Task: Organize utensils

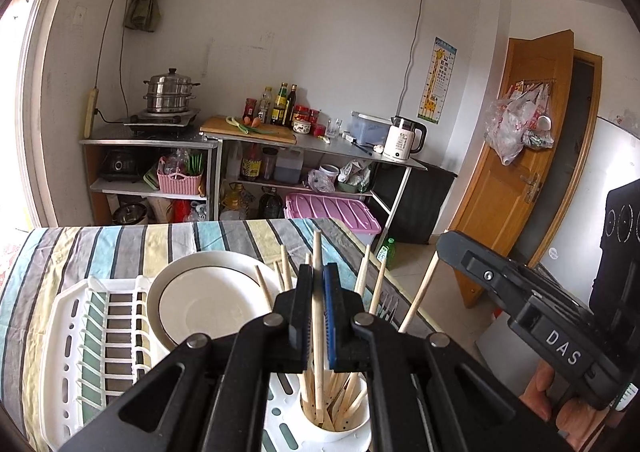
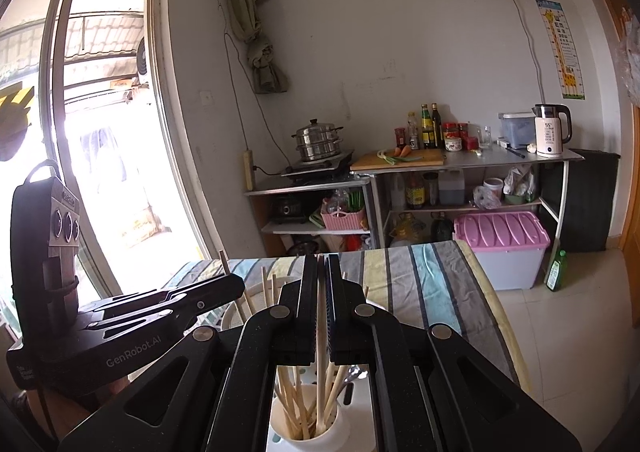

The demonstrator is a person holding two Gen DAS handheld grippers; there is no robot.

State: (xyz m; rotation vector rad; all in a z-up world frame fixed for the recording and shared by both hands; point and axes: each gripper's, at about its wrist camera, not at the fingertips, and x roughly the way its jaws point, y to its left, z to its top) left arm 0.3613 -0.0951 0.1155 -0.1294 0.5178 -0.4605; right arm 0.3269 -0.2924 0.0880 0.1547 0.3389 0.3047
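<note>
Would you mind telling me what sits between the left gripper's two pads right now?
A single wooden chopstick, clamped upright between the left gripper pads, its lower end in the white cup; the left wrist view shows it.

Black tongs (image 1: 318, 288) with round silver rivets, blue pads.

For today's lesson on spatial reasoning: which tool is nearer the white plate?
Left. The left tool sits beside the plate; the right tool is on its far side, farther off.
</note>
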